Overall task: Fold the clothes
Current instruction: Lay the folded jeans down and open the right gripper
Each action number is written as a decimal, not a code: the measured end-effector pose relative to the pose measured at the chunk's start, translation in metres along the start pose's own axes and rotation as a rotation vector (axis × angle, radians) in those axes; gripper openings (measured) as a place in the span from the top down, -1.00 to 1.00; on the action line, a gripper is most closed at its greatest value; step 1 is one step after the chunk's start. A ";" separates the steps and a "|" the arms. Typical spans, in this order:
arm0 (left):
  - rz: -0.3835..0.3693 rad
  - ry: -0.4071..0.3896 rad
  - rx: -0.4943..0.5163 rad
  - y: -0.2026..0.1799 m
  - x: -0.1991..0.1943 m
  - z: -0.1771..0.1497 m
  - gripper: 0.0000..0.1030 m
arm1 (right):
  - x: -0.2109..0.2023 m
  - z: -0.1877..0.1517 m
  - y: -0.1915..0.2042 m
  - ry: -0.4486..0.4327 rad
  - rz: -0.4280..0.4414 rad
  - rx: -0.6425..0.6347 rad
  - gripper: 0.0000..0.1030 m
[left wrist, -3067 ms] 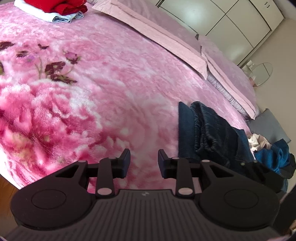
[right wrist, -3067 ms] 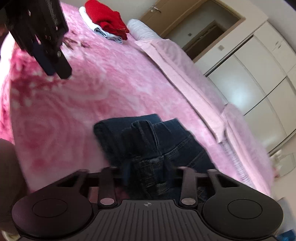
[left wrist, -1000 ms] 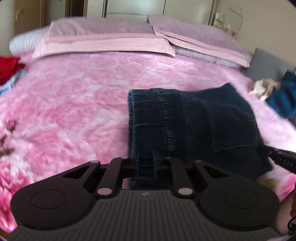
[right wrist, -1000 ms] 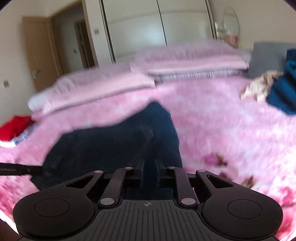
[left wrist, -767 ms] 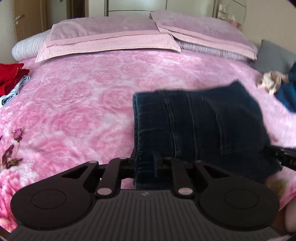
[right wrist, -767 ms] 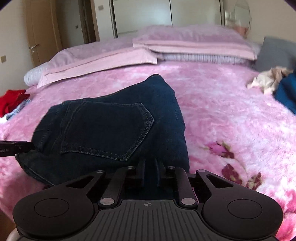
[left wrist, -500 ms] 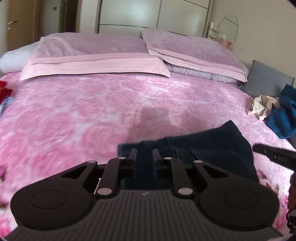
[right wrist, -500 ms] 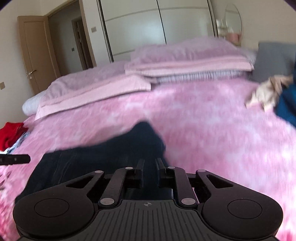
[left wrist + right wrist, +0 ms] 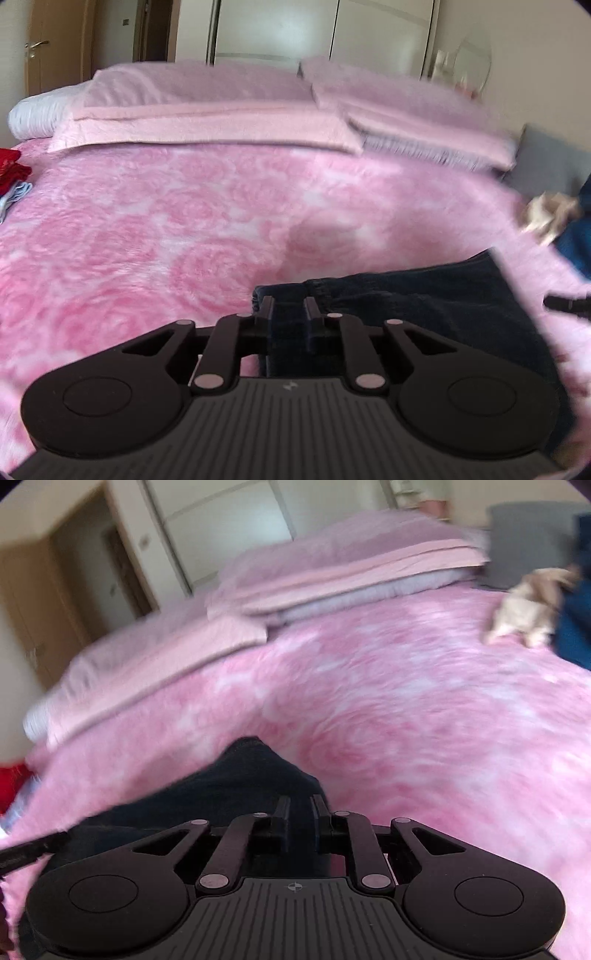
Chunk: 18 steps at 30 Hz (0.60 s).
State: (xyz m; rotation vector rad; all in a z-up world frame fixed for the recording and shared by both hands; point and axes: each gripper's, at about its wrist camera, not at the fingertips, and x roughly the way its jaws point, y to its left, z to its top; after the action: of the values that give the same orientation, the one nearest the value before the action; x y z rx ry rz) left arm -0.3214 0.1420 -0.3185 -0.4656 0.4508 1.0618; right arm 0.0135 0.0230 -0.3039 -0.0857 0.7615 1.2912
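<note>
My left gripper (image 9: 288, 312) is clamped on the near left edge of the folded jeans (image 9: 424, 306): the dark denim fills the narrow gap between its two fingers and runs away from them to the right, across the pink floral blanket (image 9: 166, 236). From the left wrist view the jeans lie low in the picture, directly in front of and partly under the tool, their folded corner just past the fingertips. At the far right edge of that view I can see the dark tip of my right gripper (image 9: 569, 304) at the other end of the denim. From the right wrist camera the right gripper (image 9: 299, 812) is likewise pinched on the jeans (image 9: 236, 786), with cloth packed between the fingers and the rest of the garment spreading off to the left and forward to a rounded peak just ahead of the tool. The left gripper's tip (image 9: 33, 845) pokes in at the left edge there, beside the denim. Both views are blurred, so I cannot tell whether the jeans are lifted clear of the blanket or resting on it. Farther back lie the pink pillows (image 9: 207, 107), a red garment (image 9: 11, 170) at the left edge of the bed, and a cream cloth (image 9: 524, 605) next to a blue garment (image 9: 576, 631) at the right.
</note>
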 end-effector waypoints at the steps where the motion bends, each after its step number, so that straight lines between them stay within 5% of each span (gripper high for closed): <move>1: -0.017 -0.011 -0.009 -0.002 -0.015 -0.004 0.75 | -0.019 -0.004 0.001 -0.018 0.010 0.002 0.69; 5: -0.041 -0.023 0.025 -0.017 -0.064 -0.032 0.75 | -0.077 -0.038 0.033 -0.035 0.008 -0.110 0.69; 9: 0.023 0.052 0.081 -0.027 -0.052 -0.067 0.75 | -0.071 -0.062 0.055 0.028 -0.025 -0.203 0.70; 13: 0.057 0.055 0.116 -0.038 -0.060 -0.051 0.76 | -0.057 -0.076 0.072 0.102 -0.073 -0.271 0.70; 18: 0.102 0.106 0.098 -0.046 -0.092 -0.051 0.75 | -0.095 -0.077 0.075 0.095 -0.052 -0.210 0.69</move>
State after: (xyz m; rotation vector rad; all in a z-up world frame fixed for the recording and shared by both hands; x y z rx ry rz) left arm -0.3247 0.0284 -0.3022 -0.4167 0.6234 1.1110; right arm -0.0954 -0.0685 -0.2839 -0.3364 0.6980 1.3212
